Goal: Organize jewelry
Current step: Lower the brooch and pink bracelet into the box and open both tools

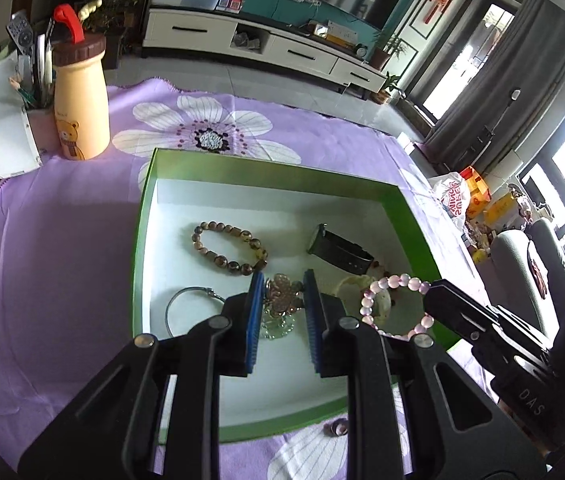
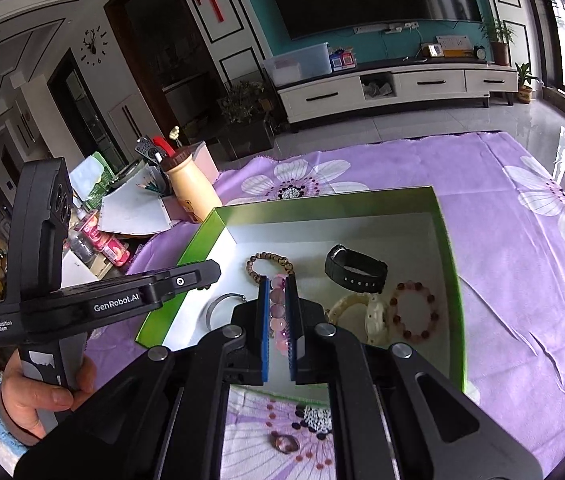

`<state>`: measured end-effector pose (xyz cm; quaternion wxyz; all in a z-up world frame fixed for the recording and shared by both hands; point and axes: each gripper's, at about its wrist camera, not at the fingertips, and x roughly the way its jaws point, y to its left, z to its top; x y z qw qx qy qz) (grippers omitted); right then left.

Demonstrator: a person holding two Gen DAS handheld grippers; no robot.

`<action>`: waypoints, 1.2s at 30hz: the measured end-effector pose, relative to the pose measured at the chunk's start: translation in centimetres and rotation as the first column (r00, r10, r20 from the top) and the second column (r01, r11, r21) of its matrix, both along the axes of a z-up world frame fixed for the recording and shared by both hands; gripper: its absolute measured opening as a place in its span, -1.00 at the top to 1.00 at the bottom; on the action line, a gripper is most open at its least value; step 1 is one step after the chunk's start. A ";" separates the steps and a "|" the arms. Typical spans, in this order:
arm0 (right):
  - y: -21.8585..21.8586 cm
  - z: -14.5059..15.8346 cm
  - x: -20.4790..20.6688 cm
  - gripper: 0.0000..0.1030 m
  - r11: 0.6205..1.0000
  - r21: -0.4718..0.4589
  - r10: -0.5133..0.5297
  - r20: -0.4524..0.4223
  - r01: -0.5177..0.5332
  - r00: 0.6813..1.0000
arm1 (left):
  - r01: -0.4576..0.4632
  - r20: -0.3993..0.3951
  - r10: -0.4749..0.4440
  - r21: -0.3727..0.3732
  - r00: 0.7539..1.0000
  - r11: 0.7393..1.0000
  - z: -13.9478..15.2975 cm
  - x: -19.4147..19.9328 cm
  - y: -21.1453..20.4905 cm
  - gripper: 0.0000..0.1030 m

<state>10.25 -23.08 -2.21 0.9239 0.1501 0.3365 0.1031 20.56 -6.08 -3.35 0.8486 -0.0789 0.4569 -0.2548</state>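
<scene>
A green box with a white floor holds a brown bead bracelet, a black watch, a silver bangle and a cream bangle. My left gripper is shut on a flower-shaped metal ornament just above the box floor. My right gripper is shut on a pink bead bracelet, which hangs over the box; it also shows in the left wrist view. A dark red bead bracelet lies by the box's right wall.
A small ring lies on the purple flowered cloth in front of the box. A beige bottle and a pen holder stand at the far left. Snack bags sit off the right edge.
</scene>
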 end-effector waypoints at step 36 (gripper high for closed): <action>-1.3 -0.5 -0.7 0.45 0.999 0.007 -0.038 -0.028 0.038 0.999 | -0.054 0.029 0.053 0.068 0.998 0.996 -0.5 -0.7 0.9 -0.03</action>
